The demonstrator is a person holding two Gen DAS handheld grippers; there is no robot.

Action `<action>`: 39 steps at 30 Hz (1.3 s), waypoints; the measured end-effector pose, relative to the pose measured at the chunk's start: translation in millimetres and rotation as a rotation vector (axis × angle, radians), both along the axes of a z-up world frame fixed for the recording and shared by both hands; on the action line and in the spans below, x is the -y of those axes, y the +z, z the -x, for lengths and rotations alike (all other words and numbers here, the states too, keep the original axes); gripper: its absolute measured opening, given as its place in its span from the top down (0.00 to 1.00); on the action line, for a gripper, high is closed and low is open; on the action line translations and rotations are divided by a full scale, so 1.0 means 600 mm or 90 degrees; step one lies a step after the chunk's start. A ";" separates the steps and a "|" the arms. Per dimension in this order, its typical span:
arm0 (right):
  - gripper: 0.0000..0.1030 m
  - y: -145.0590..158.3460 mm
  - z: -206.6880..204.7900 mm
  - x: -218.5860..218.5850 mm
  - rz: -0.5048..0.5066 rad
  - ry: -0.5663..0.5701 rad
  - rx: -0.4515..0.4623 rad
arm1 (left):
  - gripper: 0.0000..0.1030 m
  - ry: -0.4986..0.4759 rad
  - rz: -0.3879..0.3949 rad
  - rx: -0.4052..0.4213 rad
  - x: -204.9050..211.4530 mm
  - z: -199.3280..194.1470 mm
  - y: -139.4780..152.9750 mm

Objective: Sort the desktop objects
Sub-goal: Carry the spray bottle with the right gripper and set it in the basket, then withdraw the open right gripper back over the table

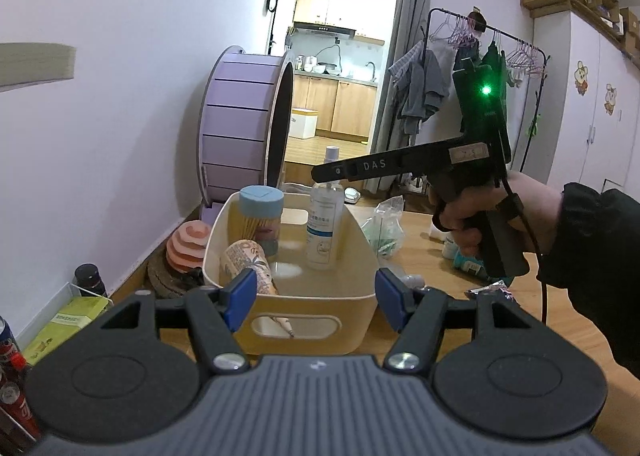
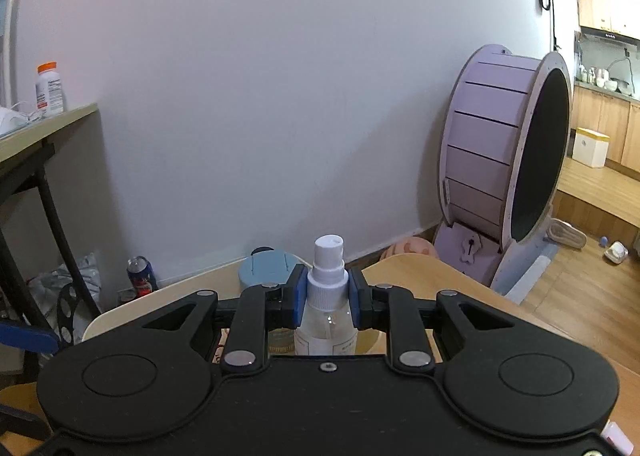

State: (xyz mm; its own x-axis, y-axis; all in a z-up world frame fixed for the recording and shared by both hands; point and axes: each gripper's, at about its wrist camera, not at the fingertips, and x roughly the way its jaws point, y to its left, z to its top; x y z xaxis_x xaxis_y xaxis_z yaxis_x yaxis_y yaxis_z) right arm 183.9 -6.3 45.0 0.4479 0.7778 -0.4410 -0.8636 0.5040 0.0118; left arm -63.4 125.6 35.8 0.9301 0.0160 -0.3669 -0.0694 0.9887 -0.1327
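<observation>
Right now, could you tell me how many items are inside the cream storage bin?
3 visible: the spray bottle upright at the right, gripped by the right gripper; the blue-lidded jar back left; the patterned tube leaning front left. Others may be hidden.

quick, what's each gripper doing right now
Left gripper: open, holding nothing, in front of the cream bin.
Right gripper: closed on the spray bottle at its neck.

**Bottle upright in the bin**

A clear plastic spray bottle with a white nozzle (image 1: 326, 223) stands upright inside the cream plastic storage bin (image 1: 312, 306), toward its right wall. Left of it in the bin stand a blue-lidded toothpick jar (image 1: 260, 215) and a tilted printed paper cup (image 1: 250, 264).
</observation>
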 end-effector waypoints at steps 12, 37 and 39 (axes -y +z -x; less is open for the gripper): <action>0.43 0.049 0.069 0.095 -0.027 -0.030 0.037 | 0.33 -0.020 0.004 0.004 0.009 0.000 0.005; 0.23 0.020 0.196 0.451 -0.145 -0.218 -0.005 | 0.30 -0.235 -0.058 -0.027 0.175 -0.115 0.036; 0.22 0.016 0.191 0.464 -0.150 -0.231 -0.001 | 0.29 -0.270 -0.073 -0.037 0.192 -0.143 0.036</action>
State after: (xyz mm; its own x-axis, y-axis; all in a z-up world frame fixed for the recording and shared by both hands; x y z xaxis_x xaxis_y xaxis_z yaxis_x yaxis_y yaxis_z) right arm 69.3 -284.6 54.7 0.7100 0.6499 -0.2711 -0.6315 0.7580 0.1633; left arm 22.2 10.2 57.2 0.8412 -0.3191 -0.4365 0.3414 0.9395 -0.0290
